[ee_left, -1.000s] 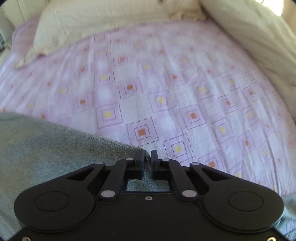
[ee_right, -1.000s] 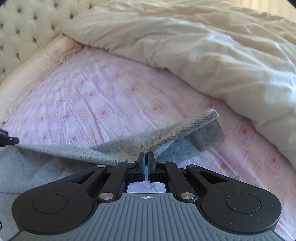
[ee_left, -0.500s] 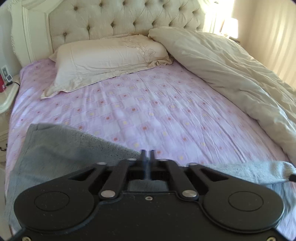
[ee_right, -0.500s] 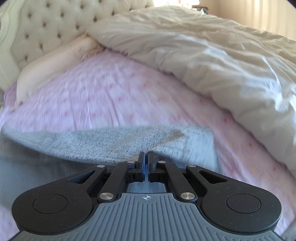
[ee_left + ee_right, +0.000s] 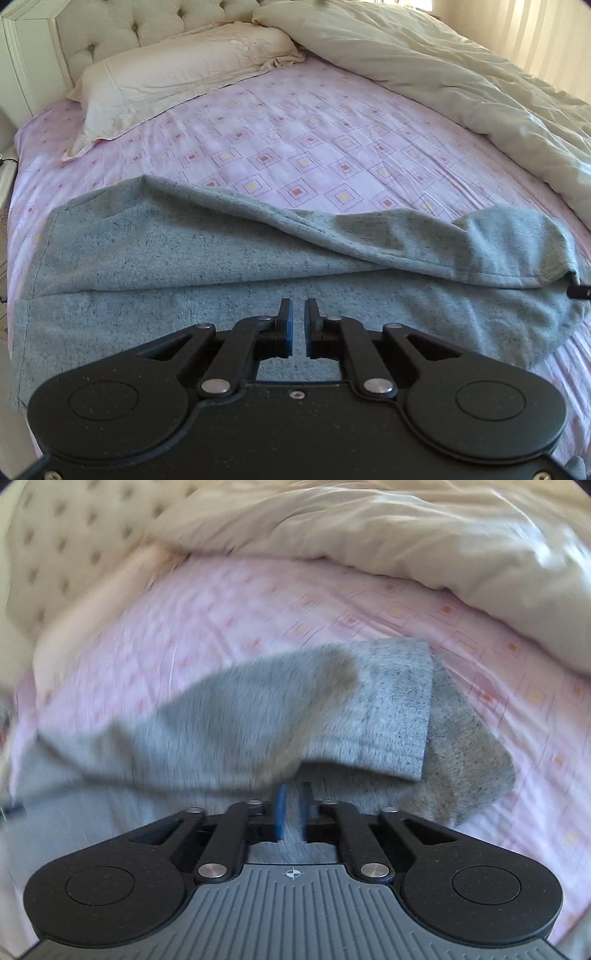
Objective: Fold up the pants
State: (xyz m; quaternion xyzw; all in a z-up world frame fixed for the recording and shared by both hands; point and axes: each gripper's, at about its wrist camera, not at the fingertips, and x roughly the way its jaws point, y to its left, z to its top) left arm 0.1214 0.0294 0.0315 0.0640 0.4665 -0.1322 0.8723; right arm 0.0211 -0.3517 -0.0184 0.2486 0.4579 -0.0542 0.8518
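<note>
Grey pants (image 5: 184, 258) lie across the pink patterned sheet (image 5: 295, 147), their upper layer folded over the lower one with a loose ridge along the fold. My left gripper (image 5: 298, 306) hovers over the near layer; its jaws are opening, a narrow gap shows, and nothing is between them. In the blurred right wrist view, my right gripper (image 5: 293, 794) is at the end of the pants (image 5: 258, 720). Its jaws are opening too, and grey cloth still shows between the blue pads (image 5: 280, 812). The right gripper's tip (image 5: 580, 291) shows at the fold's right end.
A cream pillow (image 5: 177, 74) lies by the tufted headboard (image 5: 110, 26). A bunched cream duvet (image 5: 461, 74) covers the bed's right side and rises just beyond the pants' end (image 5: 369, 535). Bare sheet stretches between the pants and the pillow.
Both grippers drew back with the cloth, and the upper layer now lies over the lower one. Both pairs of jaws, shut on fabric before, now stand apart; the left has let go.
</note>
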